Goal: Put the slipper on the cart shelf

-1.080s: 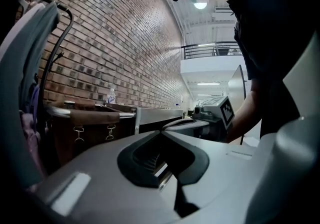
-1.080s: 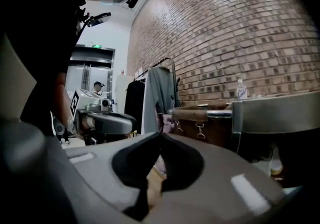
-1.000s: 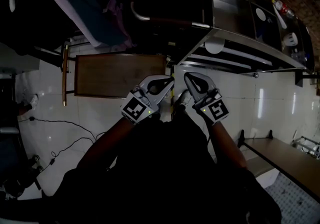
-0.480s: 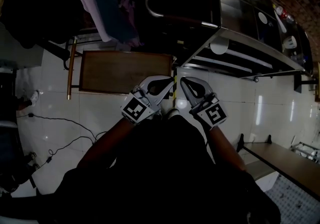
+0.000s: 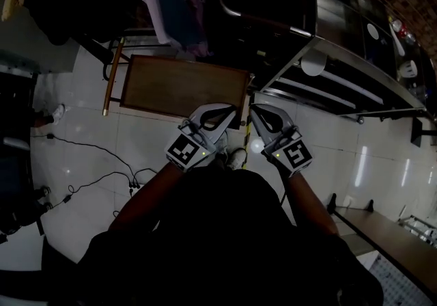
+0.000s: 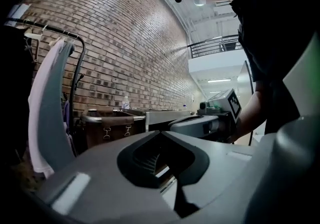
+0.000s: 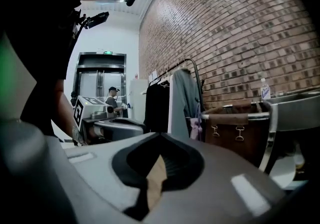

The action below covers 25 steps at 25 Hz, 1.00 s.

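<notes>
Both grippers are held close together, side by side, over a white tiled floor (image 5: 143, 144), tips toward a low brown table (image 5: 184, 89).

L gripper (image 5: 229, 111): jaws are seen shut in the left gripper view, tips met, nothing btwn them. R gripper (image 5: 253, 111): jaws likewise shut, nothing held.

A metal cart (image 5: 341, 59) is seen to the right of the table, w/ its shelf (image 5: 321, 89) below the top. A brown bag (image 6: 107, 127) is hung at the cart's end. Clothes (image 5: 167, 4) are hung on a rack beyond the table. A black cable (image 5: 89, 161) is laid on the floor at left.

Slipper: cannot be placed w/ certainty. A pale shoe-like thing (image 5: 237, 158) is seen on the floor just below and btwn the grippers. Whether it is the slipper or the person's own foot cannot be told; it is too dark.
</notes>
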Available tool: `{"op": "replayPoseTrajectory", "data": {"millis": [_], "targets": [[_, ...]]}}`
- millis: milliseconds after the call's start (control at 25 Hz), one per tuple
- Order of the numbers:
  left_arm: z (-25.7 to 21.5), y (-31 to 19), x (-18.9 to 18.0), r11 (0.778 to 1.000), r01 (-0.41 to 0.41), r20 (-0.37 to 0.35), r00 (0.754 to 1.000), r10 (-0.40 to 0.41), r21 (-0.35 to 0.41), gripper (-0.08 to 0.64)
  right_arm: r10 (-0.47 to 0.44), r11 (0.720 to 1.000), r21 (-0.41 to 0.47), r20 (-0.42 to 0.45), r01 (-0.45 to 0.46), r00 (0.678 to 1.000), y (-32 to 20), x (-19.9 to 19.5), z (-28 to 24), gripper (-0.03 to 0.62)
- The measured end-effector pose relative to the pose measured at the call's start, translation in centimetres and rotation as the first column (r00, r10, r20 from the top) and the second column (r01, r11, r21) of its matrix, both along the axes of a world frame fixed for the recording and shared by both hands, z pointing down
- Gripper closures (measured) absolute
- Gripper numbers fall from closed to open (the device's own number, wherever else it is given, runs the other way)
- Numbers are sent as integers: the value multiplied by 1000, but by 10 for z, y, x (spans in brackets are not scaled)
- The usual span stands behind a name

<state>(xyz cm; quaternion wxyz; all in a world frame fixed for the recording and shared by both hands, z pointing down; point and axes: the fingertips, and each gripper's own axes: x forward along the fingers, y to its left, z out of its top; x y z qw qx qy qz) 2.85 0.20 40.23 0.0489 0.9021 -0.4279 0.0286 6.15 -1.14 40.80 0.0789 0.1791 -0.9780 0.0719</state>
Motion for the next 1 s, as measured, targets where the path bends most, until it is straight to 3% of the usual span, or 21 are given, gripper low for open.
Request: {"op": "replayPoseTrajectory", "data": {"millis": [240, 560, 760, 1000], "targets": [[-5, 16, -22, 997, 75, 21, 997, -75, -8, 560, -35, 999, 5, -3, 35, 999, 14, -15, 2, 591], [2, 24, -74, 996, 86, 34, 996, -87, 23, 560, -21, 1000, 14, 4, 21, 1000, 25, -61, -10, 591], [-3, 24, -109, 999, 12, 52, 999, -15, 51, 560, 30, 999, 10, 3, -30, 1000, 28, -103, -12, 591], [-1, 31, -148, 996, -85, 15, 996, 84, 22, 560, 116, 993, -4, 6, -116, 993, 28, -151, -11, 591]]}}
